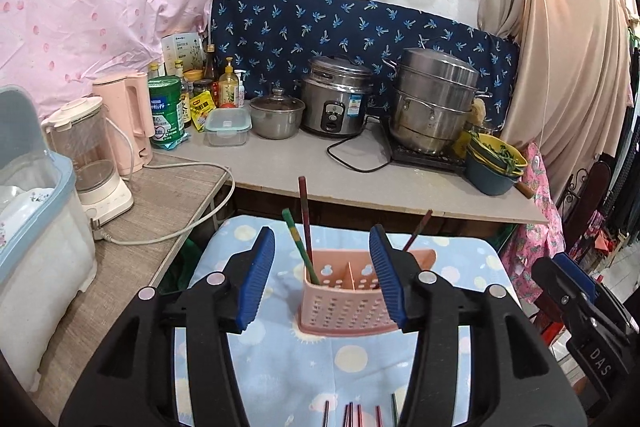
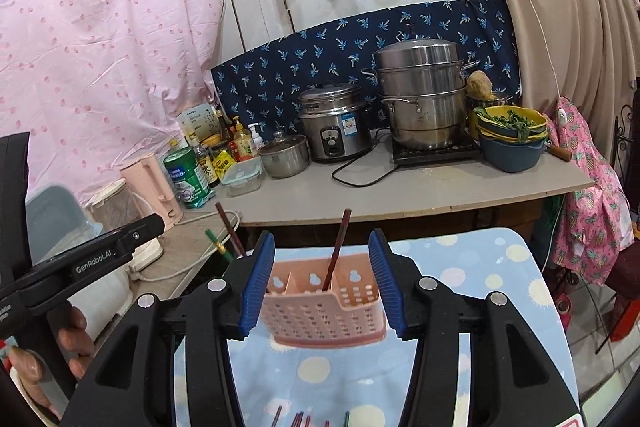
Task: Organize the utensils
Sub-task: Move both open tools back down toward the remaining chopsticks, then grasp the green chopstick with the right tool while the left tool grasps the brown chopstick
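A pink perforated utensil holder (image 1: 344,297) (image 2: 324,311) stands on a blue dotted cloth (image 1: 340,367). A green chopstick (image 1: 300,247) and a dark red chopstick (image 1: 306,223) lean in its left compartment; one dark red chopstick (image 1: 418,231) (image 2: 338,247) leans in its right compartment. Several loose chopsticks (image 1: 360,415) (image 2: 304,417) lie on the cloth at the near edge. My left gripper (image 1: 322,277) is open and empty, its fingers either side of the holder. My right gripper (image 2: 322,281) is open and empty, above the holder.
A counter (image 1: 360,171) behind holds a rice cooker (image 1: 336,99), a steamer pot (image 1: 436,99), a small lidded pot (image 1: 276,113), stacked bowls (image 1: 494,163), bottles and a green tin (image 1: 166,111). A blender (image 1: 96,155), pink kettle (image 1: 128,119) and dish bin (image 1: 36,227) stand left.
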Tool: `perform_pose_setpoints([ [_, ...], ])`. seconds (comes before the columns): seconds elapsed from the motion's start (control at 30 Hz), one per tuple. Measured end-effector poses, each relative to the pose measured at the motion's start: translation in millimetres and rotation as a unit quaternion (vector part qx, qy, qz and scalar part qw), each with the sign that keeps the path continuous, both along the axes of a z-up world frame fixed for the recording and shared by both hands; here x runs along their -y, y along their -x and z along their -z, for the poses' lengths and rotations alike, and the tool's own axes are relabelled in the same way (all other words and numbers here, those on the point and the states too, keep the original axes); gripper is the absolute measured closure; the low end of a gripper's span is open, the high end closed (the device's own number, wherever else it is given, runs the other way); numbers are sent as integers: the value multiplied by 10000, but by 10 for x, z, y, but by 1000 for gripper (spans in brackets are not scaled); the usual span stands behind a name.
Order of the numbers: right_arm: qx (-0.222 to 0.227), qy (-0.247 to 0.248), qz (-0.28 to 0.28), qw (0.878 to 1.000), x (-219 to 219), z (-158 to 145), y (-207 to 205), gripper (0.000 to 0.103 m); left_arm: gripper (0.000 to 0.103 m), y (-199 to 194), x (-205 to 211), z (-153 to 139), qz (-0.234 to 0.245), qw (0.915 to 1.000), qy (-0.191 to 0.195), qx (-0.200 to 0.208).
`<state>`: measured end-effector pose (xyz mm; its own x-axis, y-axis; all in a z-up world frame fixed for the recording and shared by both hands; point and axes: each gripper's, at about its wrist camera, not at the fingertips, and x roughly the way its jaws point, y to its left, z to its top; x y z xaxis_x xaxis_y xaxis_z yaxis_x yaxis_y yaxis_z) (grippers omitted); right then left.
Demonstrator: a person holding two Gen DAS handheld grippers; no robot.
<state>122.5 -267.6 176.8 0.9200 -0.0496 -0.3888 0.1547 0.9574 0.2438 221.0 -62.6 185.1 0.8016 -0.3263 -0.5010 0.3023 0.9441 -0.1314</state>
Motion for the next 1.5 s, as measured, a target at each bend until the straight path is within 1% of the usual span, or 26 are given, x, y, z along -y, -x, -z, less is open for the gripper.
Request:
perform_pose_setpoints([
  [0.13, -154, 85, 4, 9998, -77, 148, 299, 55, 54, 259, -49, 80, 34, 9999, -139, -25],
  [0.23, -358, 71, -17, 9993, -129, 336, 519, 55, 54, 445, -110, 208, 54, 9996, -252, -150],
  [0.4, -787, 151, -24, 9968, -230, 713, 870, 55, 54, 701, -246, 520, 84, 9983, -331, -483],
  [0.53, -1181, 292, -31, 9926, -338, 1047, 1147, 55, 54, 931, -372, 867, 130, 9957, -425, -810],
  [0.73, -1661, 505, -88, 9848, -515, 1500, 1380, 55, 54, 1226, -469, 1382, 195, 9898, -561, -1292],
  [0.87, -1962, 462, -181, 9793, -621, 1801, 1503, 55, 54, 1389, -485, 1678, 221, 9856, -738, -1505],
  [0.97, -2124, 453, -241, 9758, -702, 1959, 1566, 55, 54, 1489, -522, 1869, 228, 9824, -776, -1686],
  [1.1, -2285, 392, -288, 9723, -767, 2106, 1617, 55, 54, 1606, -570, 2046, 235, 9791, -835, -1840],
  [1.2, -2344, 376, -305, 9709, -813, 2181, 1617, 57, 54, 1659, -600, 2148, 248, 9765, -859, -1962],
  [1.37, -2424, 440, -336, 9686, -883, 2267, 1599, 67, 54, 1722, -626, 2241, 286, 9740, -910, -2056],
  [1.5, -2523, 384, -359, 9662, -897, 2334, 1592, 78, 54, 1764, -647, 2272, 328, 9731, -912, -2092],
])
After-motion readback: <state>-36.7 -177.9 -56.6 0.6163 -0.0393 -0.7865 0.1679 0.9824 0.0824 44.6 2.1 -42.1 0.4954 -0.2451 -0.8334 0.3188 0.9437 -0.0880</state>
